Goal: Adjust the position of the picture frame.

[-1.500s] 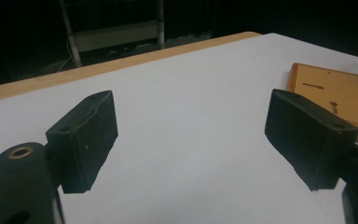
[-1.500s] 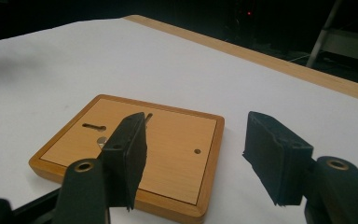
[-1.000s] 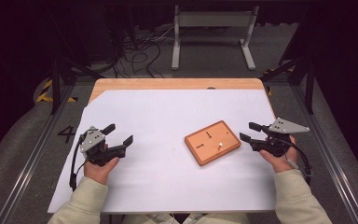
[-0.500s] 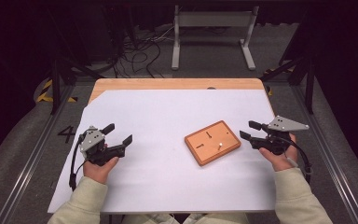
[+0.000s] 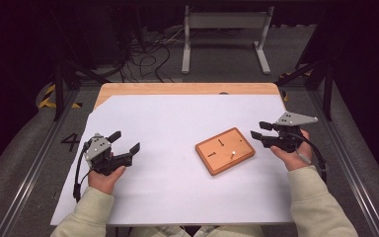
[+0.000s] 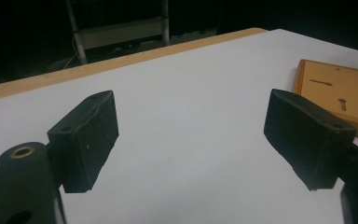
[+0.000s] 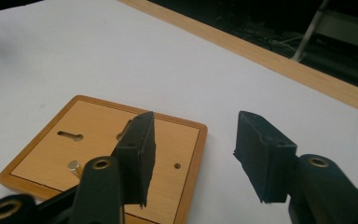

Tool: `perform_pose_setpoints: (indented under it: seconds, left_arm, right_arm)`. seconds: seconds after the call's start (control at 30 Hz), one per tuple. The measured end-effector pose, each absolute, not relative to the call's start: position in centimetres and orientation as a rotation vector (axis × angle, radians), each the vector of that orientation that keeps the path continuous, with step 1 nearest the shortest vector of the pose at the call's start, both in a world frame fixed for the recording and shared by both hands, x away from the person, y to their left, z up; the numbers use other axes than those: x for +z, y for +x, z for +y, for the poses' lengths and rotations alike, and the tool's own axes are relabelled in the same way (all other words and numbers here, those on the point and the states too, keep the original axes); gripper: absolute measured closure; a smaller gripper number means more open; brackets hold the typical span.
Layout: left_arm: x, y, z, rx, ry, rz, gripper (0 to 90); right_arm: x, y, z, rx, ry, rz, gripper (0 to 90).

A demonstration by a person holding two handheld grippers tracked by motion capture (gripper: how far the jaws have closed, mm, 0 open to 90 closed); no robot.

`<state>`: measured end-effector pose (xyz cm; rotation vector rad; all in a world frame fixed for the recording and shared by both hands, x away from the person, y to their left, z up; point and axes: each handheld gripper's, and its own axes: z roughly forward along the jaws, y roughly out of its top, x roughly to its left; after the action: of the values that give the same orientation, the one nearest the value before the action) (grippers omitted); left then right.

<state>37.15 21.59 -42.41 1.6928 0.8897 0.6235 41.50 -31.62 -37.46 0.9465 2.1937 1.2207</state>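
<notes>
Left tool point(image 5: 127, 142) gaping, empty, well apart from the work. Right tool point(image 5: 256, 135) half-spread, jaws just been narrowing on nothing, just beside board point(image 5: 225, 150) at mid desk point(image 5: 158, 118). Risk: nudging flat board, rolling small peg point(image 5: 232, 153) off.

- Pretty much the whole white sheet point(image 5: 168, 148) is open, so either gripper can slide around freely.
- The one bump is the wooden board point(image 5: 224, 150), lying flat right of centre, with a small metal peg point(image 5: 232, 153) sticking up.
- The right gripper point(image 5: 259, 134) hangs just beside the board's edge, not touching.
</notes>
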Motion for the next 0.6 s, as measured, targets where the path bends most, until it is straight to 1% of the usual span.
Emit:
perform_pose_setpoints:
  seconds: [0.13, 0.23, 0.3, 0.33, 0.37, 0.5, 0.6]
  left_arm:
    - [-42.5, 37.2, 21.5, 0.623, 1.702, 0.887, 17.9]
    - [-42.5, 37.2, 21.6, 0.622, 1.703, 0.888, 17.9]
    - [-42.5, 37.2, 21.5, 0.620, 1.704, 0.891, 17.9]
    - [-42.5, 37.2, 21.5, 0.621, 1.706, 0.889, 17.9]
    - [-42.5, 37.2, 21.5, 0.621, 1.710, 0.889, 18.0]
    - [-42.6, 37.2, 21.4, 0.624, 1.712, 0.893, 18.1]
    - [-42.6, 37.3, 21.4, 0.624, 1.715, 0.896, 18.6]
  right_arm:
    - [-37.6, 42.4, -31.7, 1.180, 1.018, 2.210, 54.4]
    - [-37.7, 43.0, -31.7, 1.130, 1.057, 2.234, 61.0]
    - [-37.8, 43.5, -31.6, 1.106, 1.072, 2.263, 68.7]
    - [-37.8, 43.5, -31.6, 1.106, 1.072, 2.263, 68.7]
    - [-38.0, 43.9, -31.6, 1.072, 1.084, 2.288, 76.5]
    - [-38.3, 44.5, -31.6, 1.028, 1.112, 2.313, 90.0]
    - [-38.4, 44.8, -31.5, 1.010, 1.123, 2.314, 90.0]
